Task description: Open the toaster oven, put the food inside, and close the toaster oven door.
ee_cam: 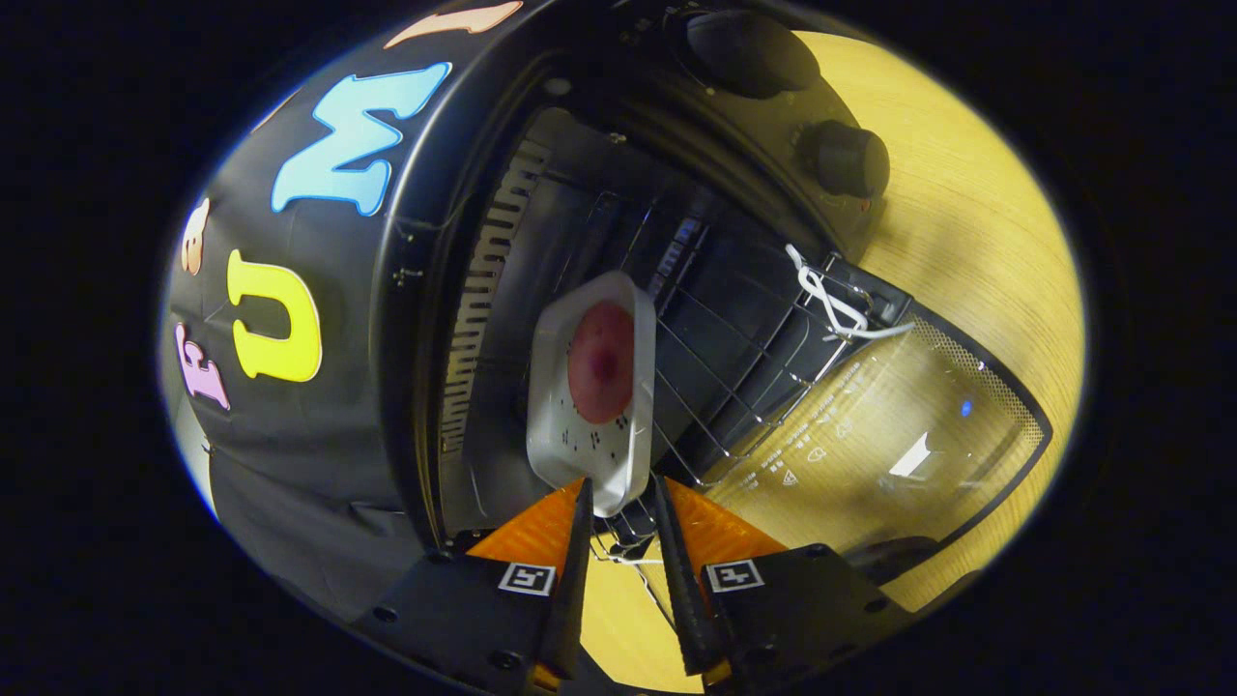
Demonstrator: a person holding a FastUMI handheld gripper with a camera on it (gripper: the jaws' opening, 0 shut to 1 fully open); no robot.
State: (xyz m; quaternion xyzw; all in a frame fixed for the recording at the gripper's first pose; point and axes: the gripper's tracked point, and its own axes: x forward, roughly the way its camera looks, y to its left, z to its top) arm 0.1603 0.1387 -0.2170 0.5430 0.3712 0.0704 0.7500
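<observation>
Gripper view: gripper fingers pinch the near rim of a white rectangular tray holding round red food, resting on the toaster oven wire rack; glass door lies open.

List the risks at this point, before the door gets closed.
1. The white tray with the food sits near the front of the wire rack, its near corner between the gripper fingers; pulling back carelessly may drag it out.
2. The tray may sit too far forward, so the glass door could hit it when swung shut.
3. A white cord loops by the door's hinge and might snag.
</observation>
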